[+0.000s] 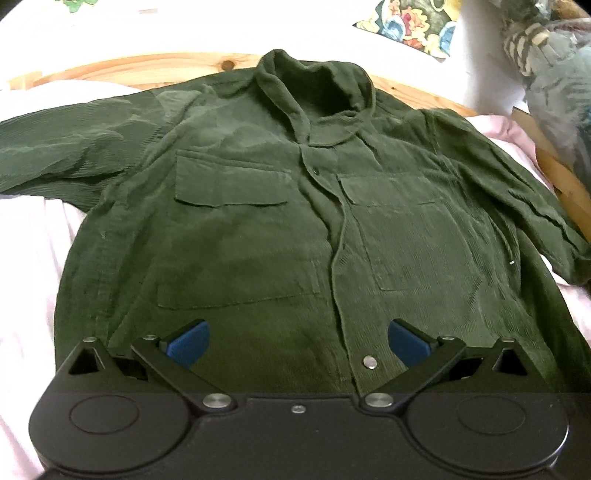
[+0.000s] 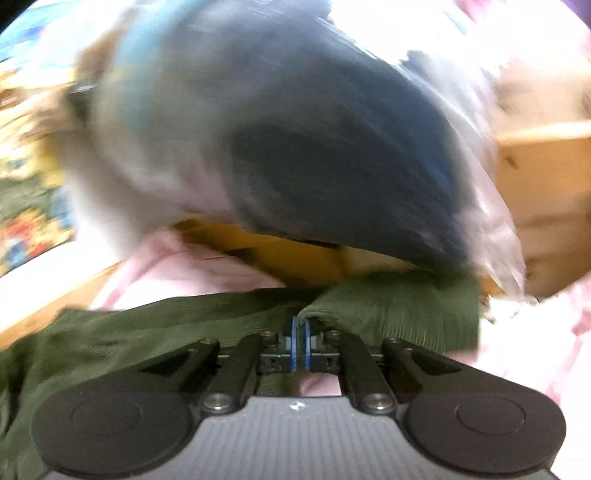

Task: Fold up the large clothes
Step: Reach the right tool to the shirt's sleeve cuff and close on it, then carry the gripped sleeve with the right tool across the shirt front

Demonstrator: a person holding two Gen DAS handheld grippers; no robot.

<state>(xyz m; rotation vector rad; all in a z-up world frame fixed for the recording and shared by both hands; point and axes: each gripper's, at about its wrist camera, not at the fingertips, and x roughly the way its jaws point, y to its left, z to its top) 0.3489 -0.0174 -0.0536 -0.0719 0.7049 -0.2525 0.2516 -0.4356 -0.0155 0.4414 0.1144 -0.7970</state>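
A dark green corduroy shirt lies face up on a pale pink sheet, collar at the far side, both sleeves spread out. My left gripper hovers open over the shirt's lower front, its blue pads wide apart with only the button placket beneath them. In the blurred right wrist view, my right gripper is shut on the edge of the green shirt, with a fold of fabric pinched between the blue pads.
A wooden bed frame curves behind the collar. A floral cushion and a bundle of grey patterned fabric sit at the far right. In the right wrist view a large dark blue-grey bundle looms close above the shirt, beside wooden boards.
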